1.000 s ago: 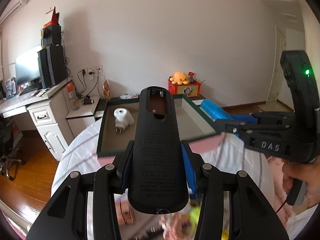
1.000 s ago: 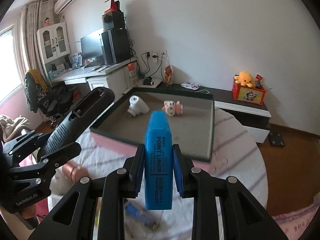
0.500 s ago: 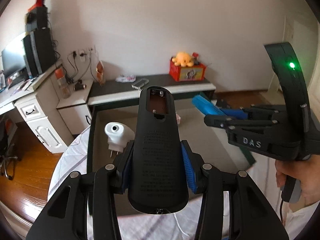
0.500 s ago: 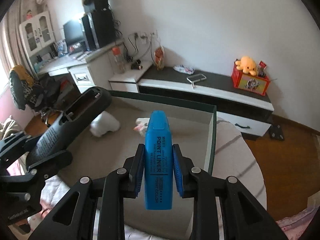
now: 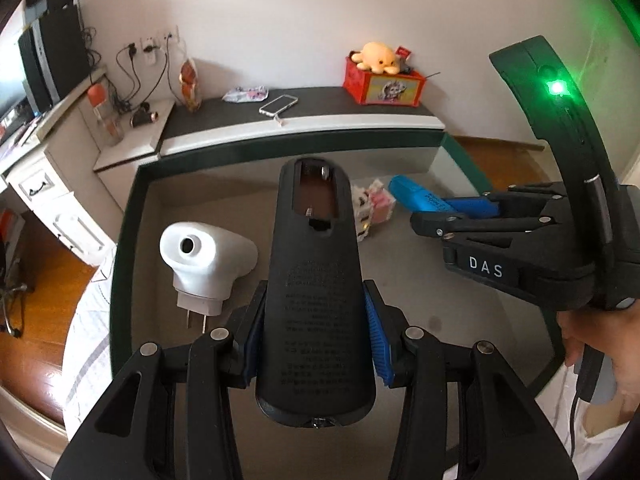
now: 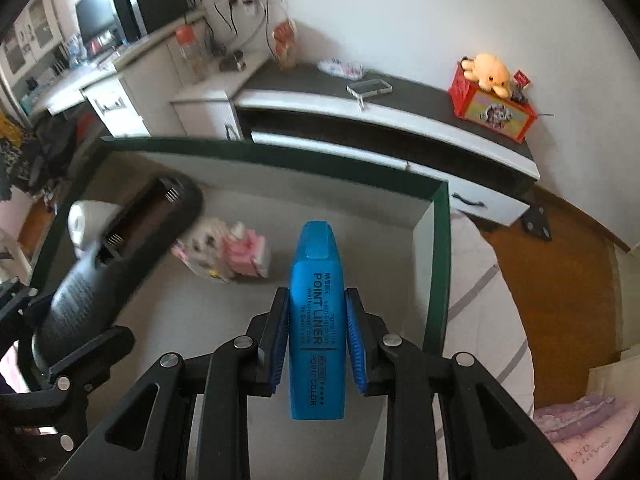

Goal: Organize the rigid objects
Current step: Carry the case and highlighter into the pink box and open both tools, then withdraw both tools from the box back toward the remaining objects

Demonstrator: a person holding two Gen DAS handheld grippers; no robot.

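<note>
- The left gripper point(image 5: 316, 332), a black two-finger tool with blue ribbed pads, is clamped on a black plastic remote control point(image 5: 316, 300). The remote lies back-side up, its battery bay uncovered and pointing away over the tray.
- The right gripper point(image 6: 318, 340), of the same build, grips a blue flat-bodied highlighter pen point(image 6: 316, 320) by its flanks, cap end forward, with "POINT LINER" printed along the barrel.
- In the left wrist view the right gripper point(image 5: 436, 216) comes in from the right with the blue pen point(image 5: 420, 198) sticking out of it, and a bare hand point(image 5: 600, 356) holds its handle below a lit green lamp.
- Both held items hang over a shallow rectangular tray with a dark green rim point(image 5: 120, 264) and a grey floor; neither touches the floor as far as I can see.
- On the tray floor lies a white plastic plug-in adapter point(image 5: 204, 264), prongs toward the near side, left of the remote.
- Farther in sits a small pink and white toy figure point(image 6: 236, 252), between the remote and the pen; its shape is blurred.
- The tray rests on a round table under a white cloth with pale stripes point(image 6: 484, 320).
- Beyond stands a low black-and-white cabinet point(image 6: 400, 120) carrying a phone point(image 6: 370, 88) and a red box point(image 6: 492, 112) with an orange plush toy point(image 6: 488, 72) on top.
</note>
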